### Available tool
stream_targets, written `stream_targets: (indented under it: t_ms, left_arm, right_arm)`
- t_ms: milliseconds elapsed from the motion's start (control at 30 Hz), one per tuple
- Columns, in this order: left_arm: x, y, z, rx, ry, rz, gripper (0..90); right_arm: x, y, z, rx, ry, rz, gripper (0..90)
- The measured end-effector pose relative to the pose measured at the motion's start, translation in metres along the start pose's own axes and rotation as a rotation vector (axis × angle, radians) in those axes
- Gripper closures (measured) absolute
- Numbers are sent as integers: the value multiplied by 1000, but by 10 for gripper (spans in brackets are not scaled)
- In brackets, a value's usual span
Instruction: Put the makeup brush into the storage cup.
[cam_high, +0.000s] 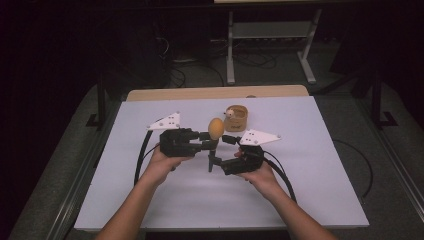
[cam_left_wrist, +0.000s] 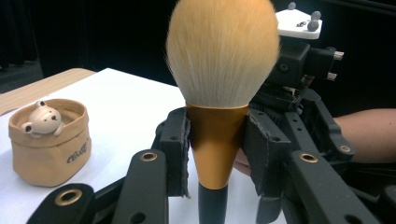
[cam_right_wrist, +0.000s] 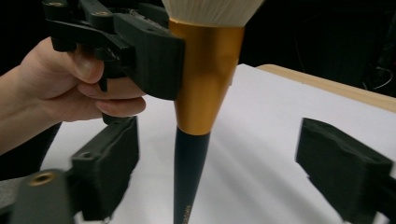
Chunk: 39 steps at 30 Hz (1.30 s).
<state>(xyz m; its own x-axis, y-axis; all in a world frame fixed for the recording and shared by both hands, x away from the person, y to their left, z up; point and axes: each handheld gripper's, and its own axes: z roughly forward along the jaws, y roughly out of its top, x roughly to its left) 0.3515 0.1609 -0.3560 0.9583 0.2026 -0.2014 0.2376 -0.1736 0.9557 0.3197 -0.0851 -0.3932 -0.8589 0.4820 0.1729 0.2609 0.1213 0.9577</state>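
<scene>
Left gripper (cam_left_wrist: 215, 149) is seen pinching the brush (cam_left_wrist: 219, 93) by its gold collar, held upright above the white table (cam_high: 310, 165), bristles up. Right gripper (cam_right_wrist: 219, 172) is spread wide, its jaws on either side of the dark handle and apart from it. The brush is judged light, with a stiff, smooth and probably slippery handle and soft bristles that would crush. A second hold is best taken on the handle, below the collar. A small pouch (cam_left_wrist: 49, 144) with a bear figure stands nearby.

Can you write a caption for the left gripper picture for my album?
Left gripper fingers pinch a fluffy brush upright, beside a bear pot.
</scene>
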Motion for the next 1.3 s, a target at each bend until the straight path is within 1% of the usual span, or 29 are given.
stream_targets:
  t_ms: [33, 133, 167, 233, 267, 667, 767, 833, 967, 1300]
  left_arm:
    - [0, 0, 1, 3, 2, 8, 626]
    - [-2, -1, 3, 0, -3, 6, 626]
    - [-2, -1, 3, 0, -3, 6, 626]
    - [-3, -1, 4, 2, -2, 7, 626]
    - [-3, -2, 5, 1, -1, 7, 626]
    - [-3, -3, 6, -5, 1, 7, 626]
    - [-3, -4, 5, 1, 3, 11, 626]
    - [-3, -4, 5, 0, 5, 5, 626]
    - [-3, -4, 6, -4, 5, 1, 626]
    - [-2, -5, 6, -6, 2, -2, 625]
  right_arm:
    - [0, 0, 0, 3, 2, 5, 156]
    - [2, 0, 0, 9, 6, 10, 224]
    - [2, 0, 0, 9, 6, 10, 224]
    - [3, 0, 0, 2, 9, 17, 287]
    - [4, 0, 0, 3, 10, 20, 304]
    - [9, -1, 2, -2, -2, 7, 515]
    - [9, 0, 2, 1, -1, 6, 548]
    - [8, 0, 2, -2, -5, 3, 567]
    - [8, 0, 2, 3, -11, 18, 595]
    - [8, 0, 2, 5, -12, 11, 652]
